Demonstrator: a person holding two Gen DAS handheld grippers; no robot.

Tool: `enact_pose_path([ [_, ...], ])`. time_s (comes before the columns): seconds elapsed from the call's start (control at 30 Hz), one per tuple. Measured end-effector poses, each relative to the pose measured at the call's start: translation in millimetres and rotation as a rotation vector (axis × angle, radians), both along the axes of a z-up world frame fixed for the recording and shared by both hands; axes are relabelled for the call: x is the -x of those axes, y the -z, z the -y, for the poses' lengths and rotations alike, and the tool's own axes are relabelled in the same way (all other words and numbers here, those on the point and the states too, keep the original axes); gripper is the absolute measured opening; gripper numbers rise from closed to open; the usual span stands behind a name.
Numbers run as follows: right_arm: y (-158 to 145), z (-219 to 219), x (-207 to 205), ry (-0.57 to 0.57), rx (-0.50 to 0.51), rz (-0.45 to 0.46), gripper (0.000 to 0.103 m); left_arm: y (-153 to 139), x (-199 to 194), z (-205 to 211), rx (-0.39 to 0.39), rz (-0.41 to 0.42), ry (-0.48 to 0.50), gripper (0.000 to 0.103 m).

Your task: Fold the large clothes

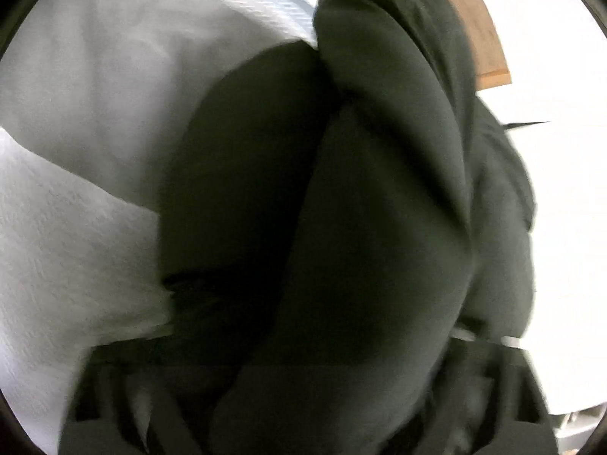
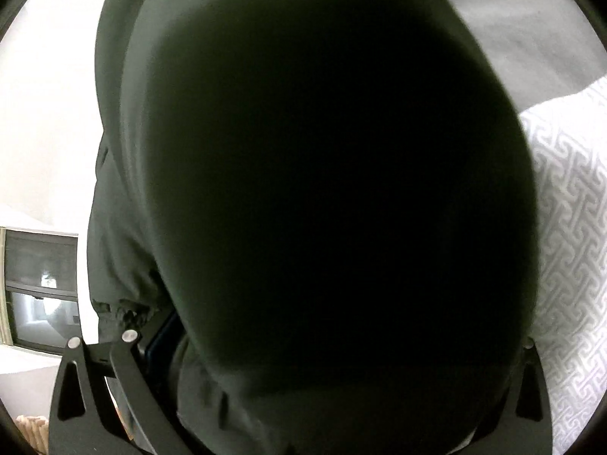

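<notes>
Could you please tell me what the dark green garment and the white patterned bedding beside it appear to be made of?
The dark green garment looks like a thick, soft knit, perhaps fleece or sweatshirt cotton: matte, with broad rounded folds and a gathered hem; blur leaves the weave open. The white patterned bedding looks like woven or quilted cotton, matte, with a raised key-pattern relief.

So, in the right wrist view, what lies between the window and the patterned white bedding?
The dark green garment fills that whole stretch, from the window across to the patterned bedding, draped close over the camera.
</notes>
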State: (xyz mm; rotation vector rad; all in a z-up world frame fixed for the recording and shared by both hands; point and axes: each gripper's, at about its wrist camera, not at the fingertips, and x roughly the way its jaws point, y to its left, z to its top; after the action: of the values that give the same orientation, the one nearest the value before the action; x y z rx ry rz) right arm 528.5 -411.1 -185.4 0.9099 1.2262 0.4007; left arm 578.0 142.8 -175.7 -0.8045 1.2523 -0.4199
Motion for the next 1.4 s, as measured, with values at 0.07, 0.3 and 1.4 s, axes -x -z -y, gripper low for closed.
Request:
enact_pose_path([
  [0.07, -1, -3, -2, 0.009, 0.013, -0.006, 0.102, -10, 4, 10, 0.025, 0.026, 0.002, 0.036],
  [0.3, -35, -28, -12, -0.009, -0.011, 0.056, 0.033, -58, 10, 40, 0.025, 0.115, 0.023, 0.021],
  [1.4, -114, -31, 54, 0.000, 0.070, 0.193, 0.024, -90, 108, 38, -0.024, 0.232, 0.026, 0.021],
])
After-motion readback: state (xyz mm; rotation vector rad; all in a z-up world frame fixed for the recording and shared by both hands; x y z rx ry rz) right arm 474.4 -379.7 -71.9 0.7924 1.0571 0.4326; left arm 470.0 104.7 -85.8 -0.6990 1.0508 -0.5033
